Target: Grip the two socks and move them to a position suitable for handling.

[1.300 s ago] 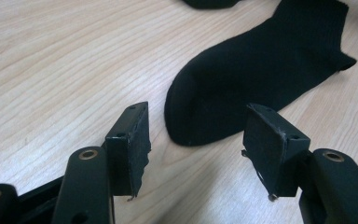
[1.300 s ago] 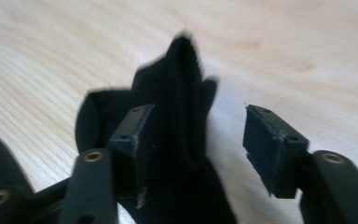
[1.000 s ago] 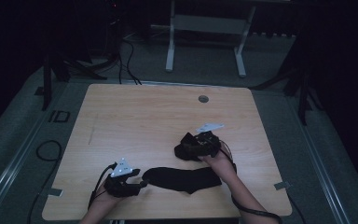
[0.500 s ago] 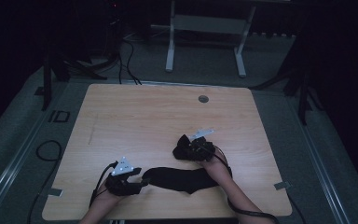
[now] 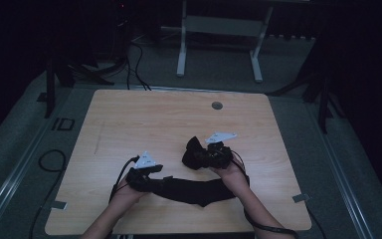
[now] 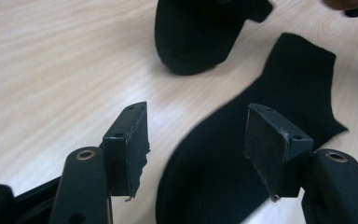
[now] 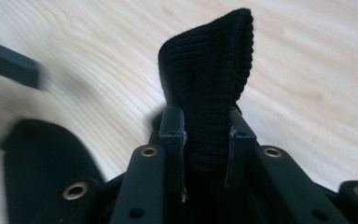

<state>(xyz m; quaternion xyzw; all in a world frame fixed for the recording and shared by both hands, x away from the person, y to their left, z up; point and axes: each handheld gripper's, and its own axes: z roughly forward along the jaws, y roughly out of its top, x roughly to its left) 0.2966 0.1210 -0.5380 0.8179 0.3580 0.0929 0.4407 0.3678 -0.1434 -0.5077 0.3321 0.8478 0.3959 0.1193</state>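
Note:
A black sock (image 5: 199,190) lies flat near the table's front edge. My left gripper (image 5: 146,175) hovers over its left end, and in the left gripper view my left gripper (image 6: 196,144) stands open with the flat sock (image 6: 289,79) under and beyond it, not pinched. A second black sock (image 5: 194,152) is bunched at my right gripper (image 5: 210,155). In the right gripper view my right gripper (image 7: 205,149) has just been closing and is shut on this sock's ribbed end (image 7: 209,65), which stands up between the pads. The same sock (image 6: 196,37) hangs ahead of the left jaws.
The wooden table (image 5: 144,119) has a round cable hole (image 5: 217,105) near its far edge. Both forearms come in over the front edge. Cables (image 5: 49,159) and a white stand (image 5: 219,45) lie on the floor beyond the table.
My left gripper has moved right and away from the front edge, rising a little over the flat sock. My right gripper has shifted slightly nearer with the bunched sock at its jaws.

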